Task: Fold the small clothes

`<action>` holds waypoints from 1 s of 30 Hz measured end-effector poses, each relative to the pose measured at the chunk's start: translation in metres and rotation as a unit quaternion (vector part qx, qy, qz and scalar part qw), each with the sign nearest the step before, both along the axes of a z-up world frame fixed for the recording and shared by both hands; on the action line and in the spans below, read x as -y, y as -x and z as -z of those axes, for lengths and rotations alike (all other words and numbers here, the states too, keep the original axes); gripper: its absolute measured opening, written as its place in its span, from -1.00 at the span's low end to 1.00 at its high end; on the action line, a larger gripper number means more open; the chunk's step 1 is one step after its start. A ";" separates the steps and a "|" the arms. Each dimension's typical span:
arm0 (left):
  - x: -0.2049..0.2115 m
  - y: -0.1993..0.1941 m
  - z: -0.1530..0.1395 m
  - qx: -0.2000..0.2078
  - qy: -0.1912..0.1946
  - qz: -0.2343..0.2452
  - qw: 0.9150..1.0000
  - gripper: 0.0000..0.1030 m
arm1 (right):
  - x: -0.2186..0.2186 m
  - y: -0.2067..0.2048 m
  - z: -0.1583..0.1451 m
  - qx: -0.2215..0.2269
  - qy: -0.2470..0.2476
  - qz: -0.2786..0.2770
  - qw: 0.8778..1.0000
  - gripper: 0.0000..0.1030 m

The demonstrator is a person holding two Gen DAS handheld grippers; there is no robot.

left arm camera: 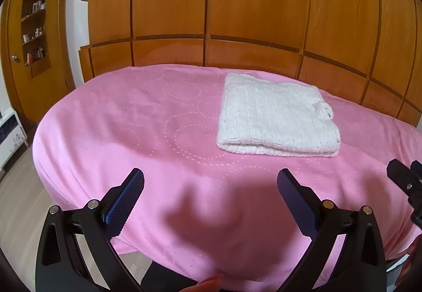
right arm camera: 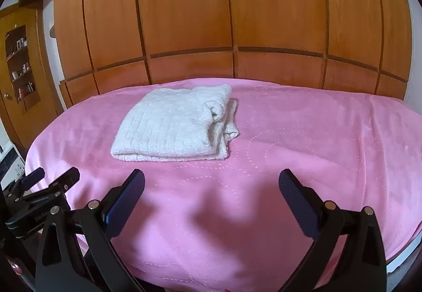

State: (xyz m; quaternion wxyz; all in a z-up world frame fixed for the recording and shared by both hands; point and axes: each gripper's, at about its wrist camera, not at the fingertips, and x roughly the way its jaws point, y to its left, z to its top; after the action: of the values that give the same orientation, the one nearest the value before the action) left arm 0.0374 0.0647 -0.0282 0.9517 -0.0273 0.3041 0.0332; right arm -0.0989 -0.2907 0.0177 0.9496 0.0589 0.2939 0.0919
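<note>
Lay folded flat on the pink bed (right arm camera: 303, 133): white knit garment (right arm camera: 174, 124), long axis running away toward wardrobe (right arm camera: 184, 15), fold edge nearest. Left claw (left arm camera: 211, 187) and right claw (right arm camera: 211, 186) spread wide, empty, short of it.

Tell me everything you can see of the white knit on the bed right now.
The white knit is a ribbed, woolly-looking garment folded into a thick, roughly square stack of layers. The folded edge faces the cameras; loose, slightly rumpled ends bunch at its right side. It lies flat on the pink blanket, nothing else touching it. Both tongs are open and apart from it.
</note>
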 end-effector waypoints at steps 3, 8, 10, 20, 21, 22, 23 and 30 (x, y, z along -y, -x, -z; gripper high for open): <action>0.001 0.001 0.002 0.000 -0.002 -0.001 1.000 0.94 | 0.002 -0.001 0.000 -0.001 -0.002 0.002 1.000 0.96; 0.000 0.000 0.005 -0.004 -0.005 0.004 1.000 0.94 | 0.004 -0.003 0.003 -0.010 -0.009 0.006 1.000 0.97; -0.001 -0.001 0.005 -0.005 -0.004 0.004 1.000 0.94 | 0.004 -0.003 0.004 -0.014 -0.011 0.005 1.000 0.97; 0.000 0.000 0.005 -0.004 -0.005 0.002 1.000 0.94 | 0.004 -0.003 0.004 -0.012 -0.011 0.000 1.000 0.96; 0.000 0.000 0.005 -0.004 -0.005 0.002 1.000 0.94 | 0.004 -0.003 0.004 -0.012 -0.011 0.000 1.000 0.96; 0.000 0.001 0.005 -0.004 -0.005 0.001 1.000 0.94 | 0.005 -0.003 0.004 -0.013 -0.011 0.000 1.000 0.96; 0.001 0.001 0.005 -0.003 -0.005 0.001 1.000 0.94 | 0.005 -0.003 0.004 -0.012 -0.011 -0.001 1.000 0.96; 0.002 0.001 0.006 -0.006 -0.006 0.000 1.000 0.94 | 0.002 -0.002 0.005 -0.015 -0.009 -0.003 1.000 0.96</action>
State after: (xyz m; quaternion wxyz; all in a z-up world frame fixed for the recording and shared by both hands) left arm 0.0363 0.0627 -0.0338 0.9499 -0.0218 0.3097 0.0350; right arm -0.0965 -0.2928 0.0125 0.9441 0.0676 0.3079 0.0967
